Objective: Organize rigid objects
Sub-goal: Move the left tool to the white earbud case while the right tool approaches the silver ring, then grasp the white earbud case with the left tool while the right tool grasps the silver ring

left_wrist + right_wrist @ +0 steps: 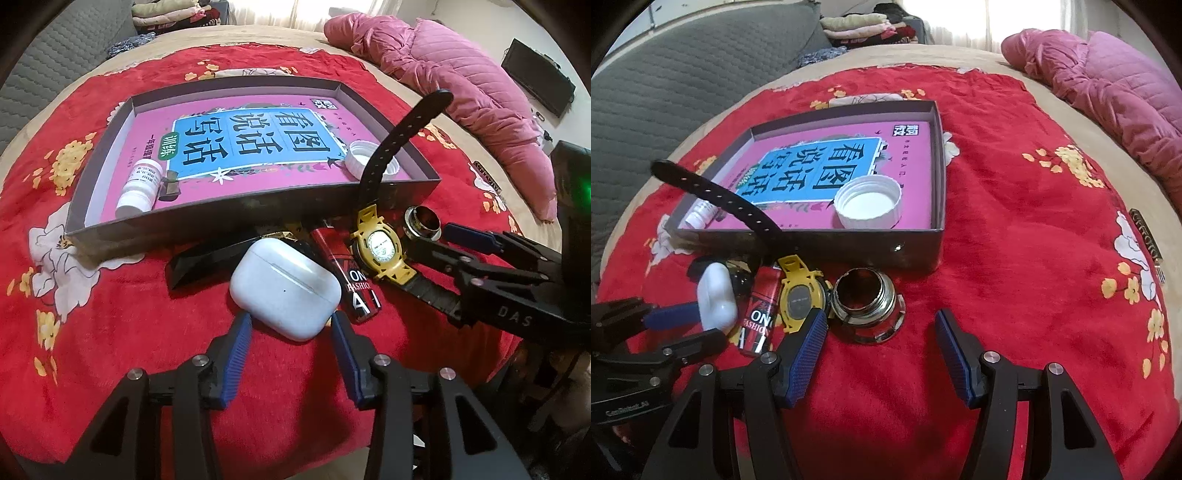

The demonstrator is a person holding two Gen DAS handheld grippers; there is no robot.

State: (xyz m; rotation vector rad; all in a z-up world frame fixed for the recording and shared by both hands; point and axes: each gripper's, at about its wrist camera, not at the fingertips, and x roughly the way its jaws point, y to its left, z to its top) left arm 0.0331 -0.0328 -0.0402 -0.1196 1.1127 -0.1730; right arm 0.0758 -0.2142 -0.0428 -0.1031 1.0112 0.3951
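Left gripper (291, 349) points steeply down with its blue pads either side of the near end of the white earbud case (285, 287), jaws apart and not visibly pressing it. That case lies on the red blanket (110, 314), just near of the box tray (258, 206), its long axis running from far-left to near-right. Right gripper (881, 341) hangs open, tilted down, just near of the metal ring fitting (866, 304), with the yellow watch (801, 295) just left of that.

Upright watch strap (399, 136) blocks the tray's (258, 206) near wall.
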